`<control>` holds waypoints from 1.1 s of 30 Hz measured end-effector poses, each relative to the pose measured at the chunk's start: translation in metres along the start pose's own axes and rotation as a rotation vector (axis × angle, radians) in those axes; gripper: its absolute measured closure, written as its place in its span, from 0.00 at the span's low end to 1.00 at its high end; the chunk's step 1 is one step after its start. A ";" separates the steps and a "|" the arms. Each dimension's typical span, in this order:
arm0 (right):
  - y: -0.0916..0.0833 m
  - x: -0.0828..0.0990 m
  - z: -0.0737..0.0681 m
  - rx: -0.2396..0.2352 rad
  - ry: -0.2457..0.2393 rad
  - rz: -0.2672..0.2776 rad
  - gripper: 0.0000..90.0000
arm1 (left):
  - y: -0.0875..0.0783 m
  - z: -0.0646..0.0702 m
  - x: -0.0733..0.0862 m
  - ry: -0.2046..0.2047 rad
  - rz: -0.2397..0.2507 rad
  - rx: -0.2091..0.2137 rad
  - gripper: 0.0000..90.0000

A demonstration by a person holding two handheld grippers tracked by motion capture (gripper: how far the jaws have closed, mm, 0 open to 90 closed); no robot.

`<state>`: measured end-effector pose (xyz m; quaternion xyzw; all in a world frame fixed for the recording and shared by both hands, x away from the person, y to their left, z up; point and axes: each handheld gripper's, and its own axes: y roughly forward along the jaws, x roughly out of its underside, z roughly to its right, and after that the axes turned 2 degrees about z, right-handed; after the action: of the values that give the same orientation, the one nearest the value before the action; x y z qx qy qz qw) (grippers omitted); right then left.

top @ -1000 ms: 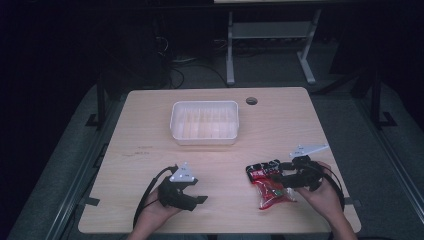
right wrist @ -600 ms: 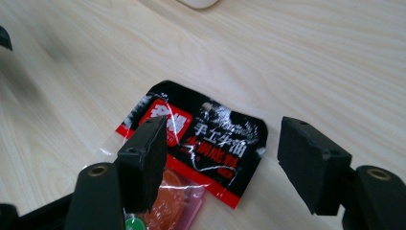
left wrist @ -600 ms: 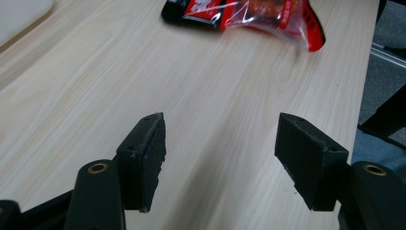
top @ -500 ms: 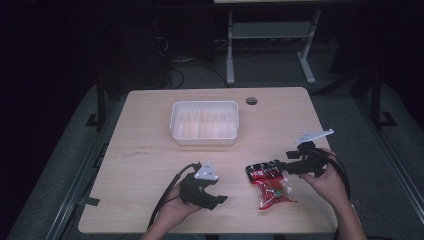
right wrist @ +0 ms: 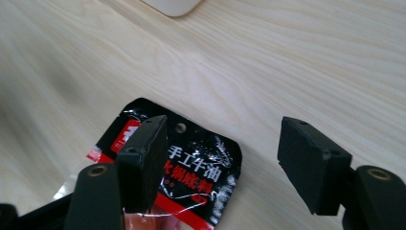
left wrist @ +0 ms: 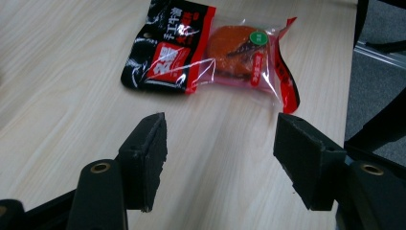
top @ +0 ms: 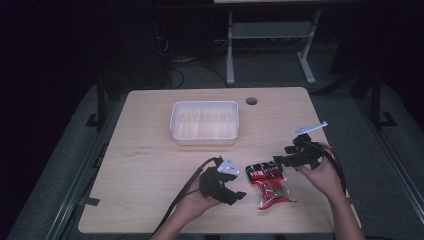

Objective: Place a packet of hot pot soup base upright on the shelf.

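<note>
A red and black snack packet [top: 270, 183] lies flat on the wooden table [top: 150, 160], near the front right. Its black printed top [right wrist: 191, 167] faces the tray, and a round orange cake [left wrist: 234, 45] shows through the clear part. My left gripper [top: 241, 186] sits just left of the packet, open, aimed at it with bare table between its jaws [left wrist: 220, 129]. My right gripper [top: 282, 161] is open at the packet's upper right edge. In the right gripper view, one of its jaws overlaps the black top [right wrist: 222, 132].
An empty white plastic tray [top: 205, 122] stands at the middle of the table, its corner [right wrist: 172, 5] ahead of the right gripper. A cable hole [top: 251, 101] lies near the far edge. The table's right edge [left wrist: 352, 72] is close to the packet.
My left gripper has moved right, up to the packet. My right gripper has drawn back a little from the packet's middle toward its far right edge.
</note>
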<state>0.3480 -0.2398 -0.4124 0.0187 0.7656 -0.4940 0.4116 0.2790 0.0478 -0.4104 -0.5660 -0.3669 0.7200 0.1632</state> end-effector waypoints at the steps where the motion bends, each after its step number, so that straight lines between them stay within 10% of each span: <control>1: 0.001 0.000 0.001 0.012 -0.002 -0.008 0.38 | 0.002 0.000 -0.002 0.004 -0.002 0.002 0.40; 33: 0.021 0.026 0.015 -0.014 0.117 -0.107 0.41 | 0.086 0.013 -0.028 0.006 -0.148 0.031 0.23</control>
<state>0.3493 -0.2506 -0.4475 0.0036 0.7916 -0.5081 0.3393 0.2912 -0.0329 -0.4510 -0.5370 -0.3959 0.7099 0.2258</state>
